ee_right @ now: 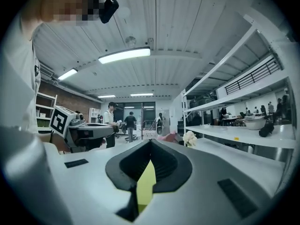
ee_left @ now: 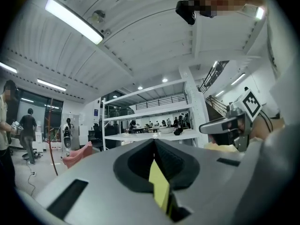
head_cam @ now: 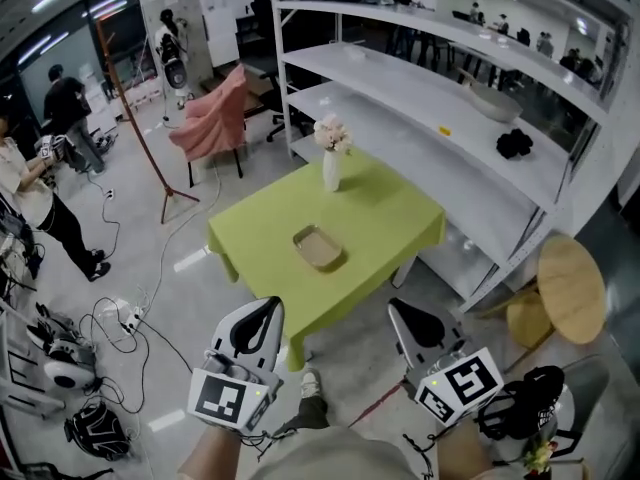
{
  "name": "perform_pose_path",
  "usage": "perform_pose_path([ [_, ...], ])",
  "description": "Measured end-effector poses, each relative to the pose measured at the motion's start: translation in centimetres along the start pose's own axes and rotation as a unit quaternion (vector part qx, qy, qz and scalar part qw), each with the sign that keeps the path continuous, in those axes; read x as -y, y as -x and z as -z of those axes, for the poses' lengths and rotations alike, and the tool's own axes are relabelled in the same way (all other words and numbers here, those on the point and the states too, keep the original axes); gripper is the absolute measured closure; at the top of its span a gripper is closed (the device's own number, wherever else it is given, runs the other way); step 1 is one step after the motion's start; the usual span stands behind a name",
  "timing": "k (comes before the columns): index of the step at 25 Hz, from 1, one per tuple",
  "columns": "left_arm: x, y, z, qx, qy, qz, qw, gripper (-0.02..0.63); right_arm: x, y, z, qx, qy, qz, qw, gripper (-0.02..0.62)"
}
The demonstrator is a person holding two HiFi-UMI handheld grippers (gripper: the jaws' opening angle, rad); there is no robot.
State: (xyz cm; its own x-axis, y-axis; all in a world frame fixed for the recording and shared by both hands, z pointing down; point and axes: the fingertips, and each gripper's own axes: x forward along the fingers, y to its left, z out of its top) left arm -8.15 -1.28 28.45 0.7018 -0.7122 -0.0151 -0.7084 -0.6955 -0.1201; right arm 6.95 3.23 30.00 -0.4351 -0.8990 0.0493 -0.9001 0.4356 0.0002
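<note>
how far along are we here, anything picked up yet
Nothing looks done: the tray and flower vase sit untouched on the green table. In hand: nothing; the left gripper and right gripper are shut, empty and short of the table. All the handling is left.

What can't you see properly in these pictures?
1. Tray on the green table: head view, too small to tell what it holds.
2. Dark lump on the shelf: head view, too small to name.
3. Green table in both gripper views: the left tool and right tool hide it with their own bodies; only a green sliver shows through.
</note>
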Motion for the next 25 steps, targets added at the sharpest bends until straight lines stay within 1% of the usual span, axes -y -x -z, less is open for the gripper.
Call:
perform_pose_path([
  [4,-4.4,-4.0,0.5,-0.007,0.009,0.009,0.9999,0.6,1.9,-5.6,-0.5,-0.013,-0.001,0.002,1.0,0.589],
  [8,-8.1,-8.3,1.4,-0.012,0.014,0.029,0.9994,0.6,4.3,-11.0,-0.6,-0.023,-0.001,0.012,1.0,0.589],
  [14,-12.6,-13.5,2.7,-0.026,0.014,0.043,0.9986,0.6,7.4,-17.0,-0.2,-0.034,-0.012,0.026,0.999,0.589],
  [16,-13.6,-14.7,3.1,-0.031,0.022,0.049,0.9981,0.6,8.2,-18.7,0.0,-0.039,-0.011,0.03,0.999,0.589],
  [20,-15.0,-16.7,3.9,-0.034,0.031,0.055,0.9975,0.6,9.5,-21.3,0.5,-0.056,0.014,0.038,0.998,0.589],
  [25,-15.9,-18.1,4.6,-0.039,0.031,0.051,0.9974,0.6,10.9,-22.7,0.8,-0.051,-0.004,0.037,0.998,0.589],
])
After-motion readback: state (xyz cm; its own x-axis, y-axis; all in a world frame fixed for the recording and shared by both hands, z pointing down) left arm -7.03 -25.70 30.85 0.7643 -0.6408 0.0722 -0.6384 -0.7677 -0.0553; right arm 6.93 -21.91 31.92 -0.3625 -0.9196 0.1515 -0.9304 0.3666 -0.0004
